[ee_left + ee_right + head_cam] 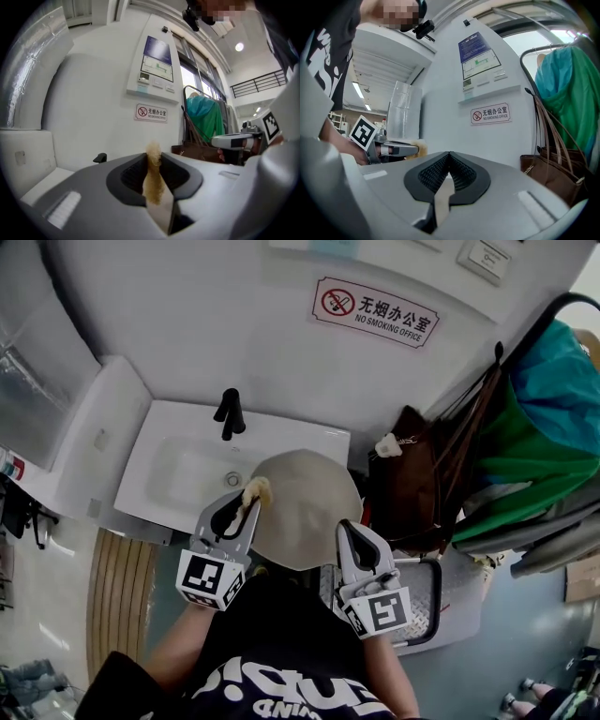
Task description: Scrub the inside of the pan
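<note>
Over the sink (pixel 178 460) in the head view, the pan (pixel 305 512) lies pale, round and matte. My left gripper (pixel 242 506) brings the scrubber (pixel 257 489) to its rim; I'd dip inside and press in circles. Left gripper view: jaws clamped on the scrubber. Right gripper view: right gripper (pixel 447 157) pinched together, empty, free to steady the pan.

White sink (pixel 187 420) carries black tap (pixel 229 412), pan (pixel 305 512) at its corner.
</note>
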Available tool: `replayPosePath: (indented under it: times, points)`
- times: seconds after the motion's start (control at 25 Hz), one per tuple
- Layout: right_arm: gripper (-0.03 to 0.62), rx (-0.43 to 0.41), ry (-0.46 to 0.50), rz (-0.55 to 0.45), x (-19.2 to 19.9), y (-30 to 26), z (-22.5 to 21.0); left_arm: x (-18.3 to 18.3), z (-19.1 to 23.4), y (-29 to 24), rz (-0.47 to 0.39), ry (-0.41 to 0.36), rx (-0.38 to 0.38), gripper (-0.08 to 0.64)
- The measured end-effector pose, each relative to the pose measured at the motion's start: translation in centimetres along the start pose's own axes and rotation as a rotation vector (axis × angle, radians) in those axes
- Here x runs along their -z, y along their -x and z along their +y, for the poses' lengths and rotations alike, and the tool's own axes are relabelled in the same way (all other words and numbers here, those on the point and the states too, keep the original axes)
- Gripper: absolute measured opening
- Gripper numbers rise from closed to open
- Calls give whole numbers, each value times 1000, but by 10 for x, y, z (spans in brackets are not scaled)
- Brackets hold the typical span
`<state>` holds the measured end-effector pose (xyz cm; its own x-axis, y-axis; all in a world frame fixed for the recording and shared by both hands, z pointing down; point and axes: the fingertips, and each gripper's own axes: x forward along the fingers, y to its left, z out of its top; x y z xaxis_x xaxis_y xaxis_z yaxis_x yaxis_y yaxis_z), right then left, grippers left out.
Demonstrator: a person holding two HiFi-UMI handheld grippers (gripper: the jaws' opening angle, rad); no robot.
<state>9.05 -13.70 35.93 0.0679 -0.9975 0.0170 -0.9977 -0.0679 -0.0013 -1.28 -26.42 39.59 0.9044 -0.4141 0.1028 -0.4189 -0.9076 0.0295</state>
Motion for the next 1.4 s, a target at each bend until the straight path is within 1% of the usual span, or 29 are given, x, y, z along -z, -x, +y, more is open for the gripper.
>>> replayPosePath:
  times: [0.12,0.32,0.56,0.6,0.72,0.76,0.84,0.92,0.96,1.08,1.12,1.28,1.4]
  points:
    - [8,25,4,6,-1,-2,0,0,3,-9,6,0,30,75]
    - [9,71,15,-6,-9,2,-4,-4,2,-22,3,3,104,74]
    - [13,125,18,-25,-22,14,-23,-14,-6,-40,-4,17,177,74]
    - [32,128,19,-20,-22,16,-26,-16,-9,-42,-6,18,191,75]
    - [158,110,48,17,-21,22,-32,-20,-15,-49,-11,18,225,74]
    - [190,106,59,31,-21,27,-34,-21,-18,-53,-12,15,235,74]
    - [236,106,71,60,-21,39,-42,-24,-25,-61,-15,5,258,75]
    - [247,95,88,109,-12,51,-50,-24,-33,-69,-14,2,276,74]
    - [247,78,104,153,-3,55,-53,-24,-38,-72,-13,1,284,74]
    - [247,8,150,339,38,66,-54,-23,-48,-77,-12,-7,309,75]
    - [247,-10,149,387,52,67,-53,-22,-51,-78,-9,-7,314,75]
    - [247,-80,135,524,100,68,-43,-15,-55,-81,9,-6,323,75]
    - [247,-138,142,664,143,72,-35,-9,-57,-82,22,-8,323,75]
